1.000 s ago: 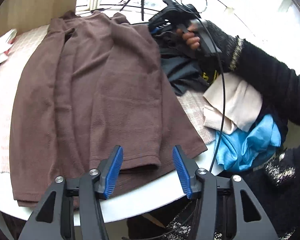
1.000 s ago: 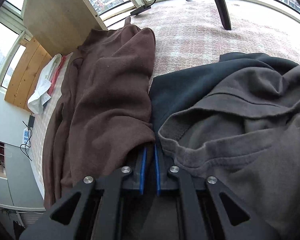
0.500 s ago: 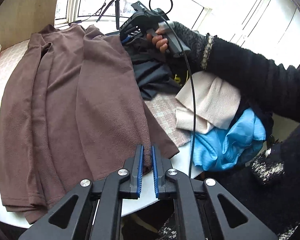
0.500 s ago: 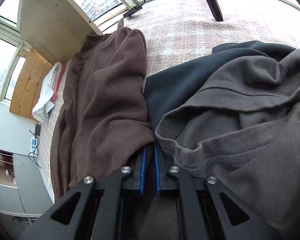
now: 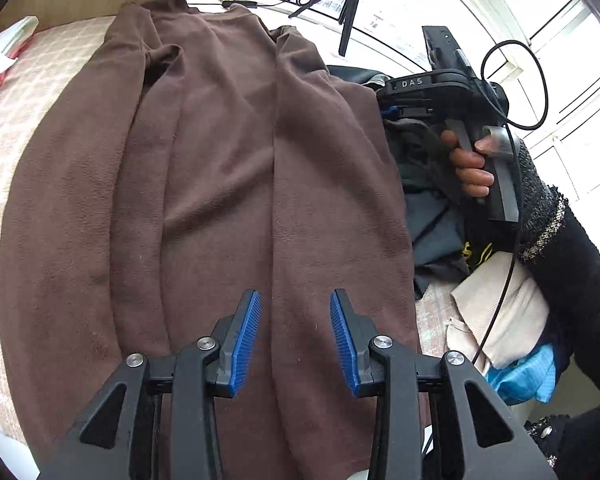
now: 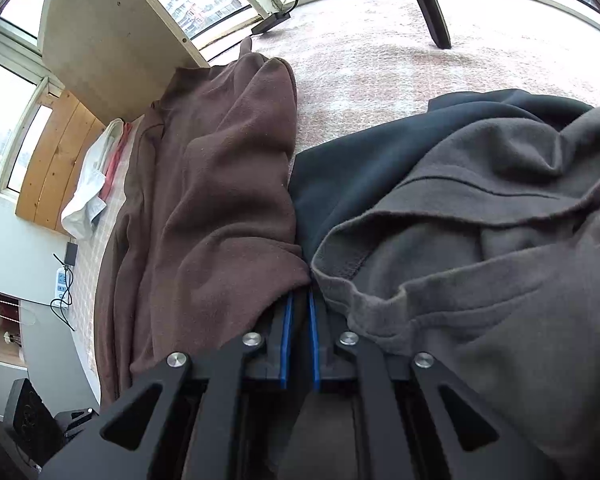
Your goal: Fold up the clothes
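A brown fleece garment [image 5: 220,160] lies lengthwise on the round table, its right side folded in along a straight crease down the middle. My left gripper [image 5: 296,332] hovers over the near end of that crease; its jaws are opening and no cloth is between the blue pads. My right gripper [image 5: 388,110], held by a person's hand [image 5: 468,160], sits at the garment's far right edge. In the right wrist view the right gripper [image 6: 299,300] is shut, its tips buried where the brown garment [image 6: 220,200] meets a grey garment [image 6: 480,280]; it seems to pinch the brown edge.
A heap of clothes fills the table's right side: dark teal [image 6: 360,168], beige [image 5: 496,312] and bright blue [image 5: 520,376] pieces. A pink checked tablecloth [image 5: 4,140] shows at the left. A tripod [image 5: 348,12] stands by the window, a white bag [image 6: 88,196] at the far left edge.
Half a second ago my left gripper was shut on the brown hem at the right corner. It carried that side leftward over the garment and has let go. The right gripper stayed put.
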Demonstrator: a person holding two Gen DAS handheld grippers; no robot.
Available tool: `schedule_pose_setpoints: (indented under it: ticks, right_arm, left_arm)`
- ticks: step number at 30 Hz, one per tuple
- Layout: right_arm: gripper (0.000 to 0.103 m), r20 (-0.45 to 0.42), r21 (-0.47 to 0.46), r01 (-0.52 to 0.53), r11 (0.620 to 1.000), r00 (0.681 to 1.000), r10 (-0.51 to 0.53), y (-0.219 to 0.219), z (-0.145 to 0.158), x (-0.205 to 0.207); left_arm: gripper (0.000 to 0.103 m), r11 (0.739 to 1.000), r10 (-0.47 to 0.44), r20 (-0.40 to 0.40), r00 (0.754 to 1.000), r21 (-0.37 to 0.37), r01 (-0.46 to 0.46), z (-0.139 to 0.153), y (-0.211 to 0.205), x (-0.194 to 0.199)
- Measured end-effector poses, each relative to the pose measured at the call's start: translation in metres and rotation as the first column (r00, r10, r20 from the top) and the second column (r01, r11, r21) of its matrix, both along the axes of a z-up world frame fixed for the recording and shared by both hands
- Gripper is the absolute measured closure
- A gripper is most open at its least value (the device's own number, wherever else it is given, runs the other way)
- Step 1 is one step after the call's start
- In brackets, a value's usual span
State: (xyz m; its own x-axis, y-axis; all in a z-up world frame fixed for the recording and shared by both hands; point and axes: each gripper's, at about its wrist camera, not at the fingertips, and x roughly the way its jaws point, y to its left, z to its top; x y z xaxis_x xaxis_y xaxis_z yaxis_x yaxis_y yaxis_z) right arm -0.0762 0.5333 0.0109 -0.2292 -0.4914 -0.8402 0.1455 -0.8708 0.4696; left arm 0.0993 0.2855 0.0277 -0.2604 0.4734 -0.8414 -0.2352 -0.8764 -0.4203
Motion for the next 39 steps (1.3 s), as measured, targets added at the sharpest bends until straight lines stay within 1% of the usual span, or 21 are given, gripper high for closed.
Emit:
schedule_pose_setpoints:
  ticks: [2, 4, 9, 11, 12, 14, 16, 18, 20, 21, 23, 25, 26, 27, 28, 31, 32, 33, 36, 37, 39]
  right_arm:
    - [0.095, -0.007, 0.002, -0.003, 1.000, 1.000, 0.003, 0.000, 0.000, 0.001]
    - [0.095, -0.012, 0.003, -0.006, 1.000, 1.000, 0.006, 0.000, 0.000, 0.002]
    - [0.095, -0.018, 0.006, -0.007, 1.000, 1.000, 0.007, -0.001, 0.001, 0.003]
    - [0.095, -0.016, 0.007, -0.006, 1.000, 1.000, 0.007, -0.001, 0.000, 0.003]
    - [0.095, -0.015, 0.008, -0.008, 1.000, 1.000, 0.008, -0.001, 0.000, 0.002]
    - [0.095, -0.005, 0.001, -0.004, 1.000, 1.000, 0.004, 0.000, 0.000, 0.001]
    - [0.095, 0.015, -0.017, 0.009, 1.000, 1.000, -0.009, 0.001, -0.002, -0.001]
    - [0.095, 0.048, -0.053, 0.029, 0.998, 0.999, -0.027, 0.005, -0.003, -0.003]
    - [0.095, 0.084, -0.091, 0.051, 0.994, 0.996, -0.044, 0.009, -0.005, -0.005]
    - [0.095, 0.102, -0.106, 0.062, 0.992, 0.994, -0.051, 0.011, -0.005, -0.006]
    - [0.095, 0.138, -0.135, 0.083, 0.987, 0.988, -0.064, 0.014, -0.006, -0.008]
    - [0.095, 0.174, -0.163, 0.105, 0.981, 0.982, -0.076, 0.017, -0.006, -0.010]
    - [0.095, 0.191, -0.176, 0.116, 0.978, 0.978, -0.082, 0.018, -0.007, -0.011]
    - [0.095, 0.209, -0.188, 0.128, 0.974, 0.974, -0.088, 0.020, -0.007, -0.012]
    - [0.094, 0.231, -0.207, 0.145, 0.968, 0.968, -0.096, 0.022, -0.008, -0.013]
    - [0.092, 0.309, -0.285, 0.221, 0.933, 0.942, -0.129, 0.031, -0.012, -0.017]
    - [0.092, 0.325, -0.308, 0.243, 0.920, 0.936, -0.138, 0.034, -0.012, -0.018]
    - [0.092, 0.334, -0.322, 0.255, 0.912, 0.932, -0.143, 0.036, -0.012, -0.019]
    - [0.092, 0.338, -0.353, 0.264, 0.897, 0.930, -0.141, 0.037, -0.008, -0.017]
    - [0.092, 0.315, -0.336, 0.245, 0.910, 0.939, -0.137, 0.035, -0.003, -0.016]
    - [0.092, 0.218, -0.226, 0.160, 0.961, 0.970, -0.110, 0.023, 0.015, -0.013]
  left_arm:
    - [0.069, 1.000, 0.004, 0.023, 1.000, 0.030, -0.004, -0.009, 0.003, -0.005]
    - [0.102, 0.996, 0.003, 0.026, 1.000, 0.085, -0.006, -0.011, 0.003, -0.003]
    - [0.101, 0.994, 0.108, -0.117, 0.987, -0.009, -0.110, 0.018, -0.005, 0.029]
    - [0.100, 0.984, 0.152, -0.129, 0.980, -0.079, -0.163, 0.015, -0.012, 0.035]
    - [0.093, 0.981, 0.160, -0.121, 0.980, -0.090, -0.171, 0.014, -0.014, 0.037]
    - [0.087, 0.977, 0.171, -0.109, 0.979, -0.108, -0.182, 0.013, -0.017, 0.042]
    - [0.086, 0.989, 0.122, -0.129, 0.984, -0.066, -0.131, 0.028, -0.012, 0.059]
    - [0.068, 0.998, 0.038, -0.147, 0.988, -0.040, -0.044, 0.044, 0.002, 0.083]
    - [0.058, 0.999, -0.050, -0.134, 0.990, -0.015, 0.048, 0.053, 0.019, 0.108]
    - [0.056, 0.996, -0.091, -0.124, 0.988, -0.016, 0.089, 0.055, 0.028, 0.119]
    - [0.053, 0.985, -0.157, -0.121, 0.980, -0.088, 0.147, 0.050, 0.047, 0.134]
    - [0.054, 0.964, -0.184, -0.141, 0.973, -0.220, 0.150, 0.039, 0.061, 0.140]
    - [0.066, 0.958, -0.187, -0.137, 0.973, -0.246, 0.149, 0.033, 0.066, 0.141]
    - [0.092, 0.970, -0.174, -0.107, 0.979, -0.192, 0.151, 0.027, 0.065, 0.137]
    - [0.098, 0.979, -0.172, -0.079, 0.982, -0.126, 0.162, 0.023, 0.065, 0.135]
    - [0.092, 0.961, -0.269, -0.091, 0.959, -0.097, 0.260, 0.019, 0.081, 0.145]
    - [0.082, 0.956, -0.285, -0.073, 0.956, -0.092, 0.278, 0.015, 0.084, 0.147]
    - [0.075, 0.954, -0.290, -0.060, 0.955, -0.095, 0.283, 0.012, 0.085, 0.149]
    - [0.072, 0.963, -0.243, -0.059, 0.968, -0.134, 0.234, 0.013, 0.080, 0.151]
    - [0.070, 0.968, -0.220, -0.076, 0.972, -0.140, 0.209, 0.016, 0.077, 0.151]
    - [0.069, 0.975, -0.191, -0.090, 0.977, -0.129, 0.179, 0.019, 0.071, 0.148]
